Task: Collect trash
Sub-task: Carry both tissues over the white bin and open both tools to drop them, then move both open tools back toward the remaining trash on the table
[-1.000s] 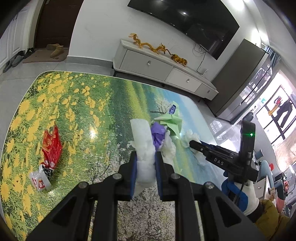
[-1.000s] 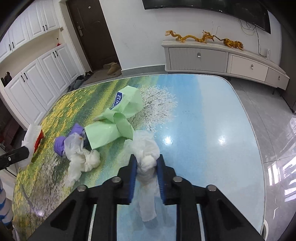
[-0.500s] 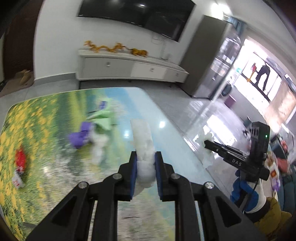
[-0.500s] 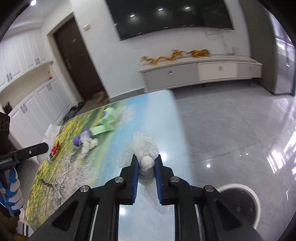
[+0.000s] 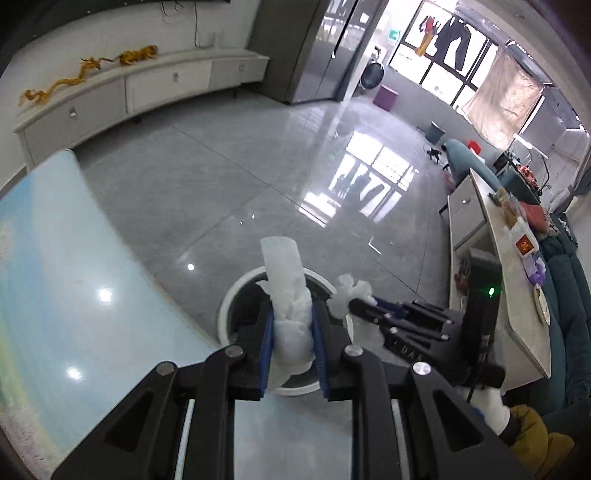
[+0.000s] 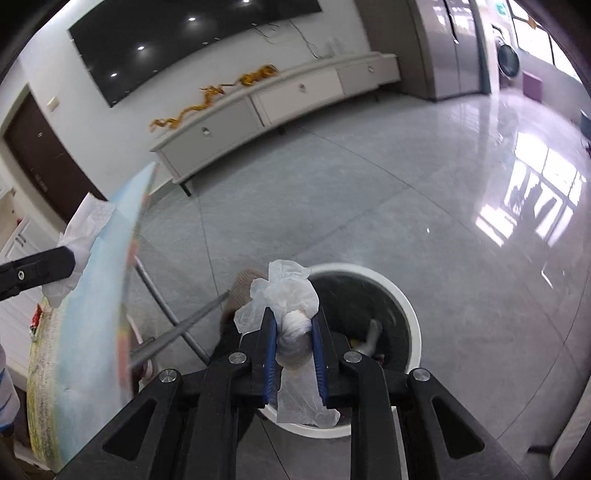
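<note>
Each gripper is made of black plastic, with blue pads (image 5: 266, 343) inside the two fingers and round silver screws (image 6: 239, 357) at the joints. A small green light (image 5: 491, 292) is lit. A white glove (image 5: 493, 408) and a mustard-yellow sleeve (image 5: 532, 435) are worn.

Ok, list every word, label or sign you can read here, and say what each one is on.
"DA", rest unclear: on the right gripper, jaws opening, white wad between them.
Green sign: too small to read.
Red packet on the counter: print blurred.
</note>
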### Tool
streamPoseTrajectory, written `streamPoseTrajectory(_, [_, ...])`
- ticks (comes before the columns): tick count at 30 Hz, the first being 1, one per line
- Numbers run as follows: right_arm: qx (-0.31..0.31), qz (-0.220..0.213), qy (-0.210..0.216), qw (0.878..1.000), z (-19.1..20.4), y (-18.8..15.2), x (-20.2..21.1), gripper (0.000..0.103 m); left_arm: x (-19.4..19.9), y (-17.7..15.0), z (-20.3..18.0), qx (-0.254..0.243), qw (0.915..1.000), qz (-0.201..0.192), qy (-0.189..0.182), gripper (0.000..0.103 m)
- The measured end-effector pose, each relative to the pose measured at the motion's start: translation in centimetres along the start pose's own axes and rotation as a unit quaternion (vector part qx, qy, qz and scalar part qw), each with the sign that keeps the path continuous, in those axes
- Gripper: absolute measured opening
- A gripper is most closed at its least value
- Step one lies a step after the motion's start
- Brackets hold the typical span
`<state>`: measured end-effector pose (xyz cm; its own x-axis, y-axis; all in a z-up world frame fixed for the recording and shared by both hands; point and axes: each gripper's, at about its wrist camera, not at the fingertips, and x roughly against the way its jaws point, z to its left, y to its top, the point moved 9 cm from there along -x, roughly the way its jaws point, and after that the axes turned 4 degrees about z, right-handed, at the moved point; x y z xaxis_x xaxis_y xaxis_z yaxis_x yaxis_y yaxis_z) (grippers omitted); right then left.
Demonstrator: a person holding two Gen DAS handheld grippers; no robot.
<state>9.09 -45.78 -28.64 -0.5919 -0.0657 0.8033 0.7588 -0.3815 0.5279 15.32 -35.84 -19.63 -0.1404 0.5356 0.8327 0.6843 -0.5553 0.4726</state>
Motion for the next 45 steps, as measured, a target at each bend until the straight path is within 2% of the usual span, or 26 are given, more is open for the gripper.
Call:
streamPoseTrajectory(2, [-0.013,0.010,0.000,1.000,-1.3,-0.2,-1.0,0.022,-1.9,0.6,-0.9,0.005,0.9998,0.012,-0.016,0.023])
streamPoseTrajectory(3, [-0.019,0.015,-0.002,1.000,-2.0,-0.4,-1.6,0.028,-2.8,1.0,-1.1,0.007,0.9996,0.018,-0.020,0.025])
streamPoseTrajectory(4, [-0.023,0.019,-0.006,1.000,-2.5,-0.4,-2.0,0.037,-3.8,1.3,-1.4,0.009,0.9994,0.025,-0.023,0.033])
streamPoseTrajectory(5, [-0.027,0.022,-0.006,0.999,-3.0,-0.5,-2.3,0.040,-4.5,1.5,-1.5,0.010,0.9992,0.029,-0.024,0.044])
streamPoseTrajectory(7, [-0.035,0.026,-0.009,0.999,-3.7,-0.7,-2.7,0.046,-5.6,1.7,-1.5,0.012,0.9990,0.036,-0.024,0.053])
streamPoseTrajectory(13, [-0.049,0.024,-0.016,0.998,-4.6,-1.1,-2.4,0.048,-6.0,1.2,-1.5,0.003,0.9990,0.043,-0.012,0.053])
streamPoseTrajectory(21, [-0.039,-0.016,-0.032,0.999,-3.5,0.4,1.2,0.048,-0.8,-0.1,0.3,-0.009,0.9996,0.004,0.026,0.053])
streamPoseTrajectory(28, [0.009,-0.071,-0.026,0.997,2.2,2.5,6.2,0.048,5.5,-2.6,3.8,-0.010,0.9966,-0.042,0.069,0.053])
streamPoseTrajectory(33, [0.057,-0.099,-0.009,0.993,8.0,3.9,9.1,0.048,11.4,-5.1,8.1,0.010,0.9899,-0.088,0.111,0.053])
streamPoseTrajectory(39, [0.118,-0.111,0.012,0.987,14.9,5.0,10.4,0.052,18.1,-9.2,15.1,0.074,0.9764,-0.139,0.148,0.053])
streamPoseTrajectory(45, [0.174,-0.094,0.032,0.980,21.5,5.3,8.8,0.054,23.3,-14.2,23.6,0.140,0.9527,-0.171,0.209,0.053])
